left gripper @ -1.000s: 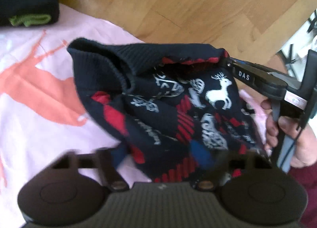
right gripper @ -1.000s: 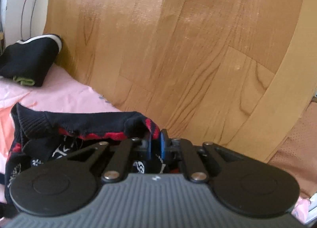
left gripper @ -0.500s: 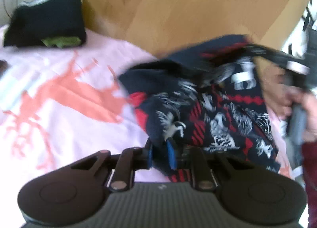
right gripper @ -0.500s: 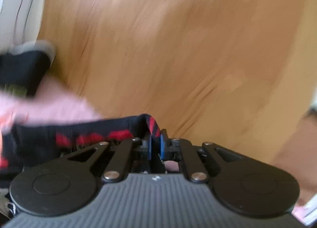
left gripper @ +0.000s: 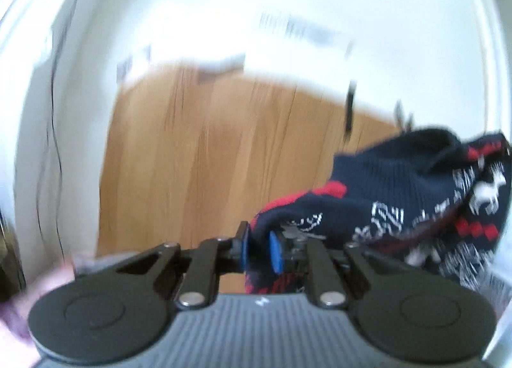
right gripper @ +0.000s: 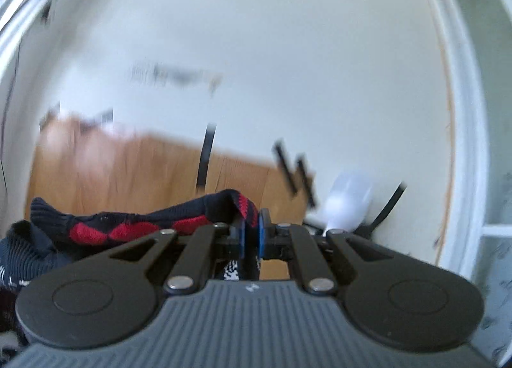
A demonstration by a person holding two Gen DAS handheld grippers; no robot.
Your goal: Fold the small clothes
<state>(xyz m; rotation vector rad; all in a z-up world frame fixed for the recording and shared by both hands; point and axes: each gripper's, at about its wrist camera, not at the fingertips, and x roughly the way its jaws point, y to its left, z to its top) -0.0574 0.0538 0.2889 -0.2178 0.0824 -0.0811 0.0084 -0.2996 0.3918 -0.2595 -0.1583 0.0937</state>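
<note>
White wall (left gripper: 288, 0) filling the upper part of both wrist views, blurred. Below it a wooden panel (left gripper: 208, 160), upright grain, its top edge meeting the wall in a slanted line. Thin dark cable (left gripper: 52, 144) down the far left of the left wrist view. Black rods (right gripper: 292, 169) and a pale blurred shape (right gripper: 348, 204) at the wall's foot in the right wrist view; white frame (right gripper: 473, 144) curving down the right edge. Open air ahead of both tools, nothing close in front of the fingertips but the cloth.

Left gripper (left gripper: 259, 251): blue pads (left gripper: 276, 254) close together, pinched on a fold of the navy knitted sweater (left gripper: 400, 195), having just been closing on it. Sweater spreading rightward from that grip, held up in the air, red bands and white reindeer figures showing, ribbed hem uppermost, part hanging below the jaws.

Right gripper (right gripper: 252, 235): pads nearly touching, clamped on a red-trimmed edge of the same sweater (right gripper: 144, 224). Cloth running leftward from the pinch in a taut strip with red diamonds, bunching at the left edge of that view, a little white-patterned knit visible beneath the jaws.
</note>
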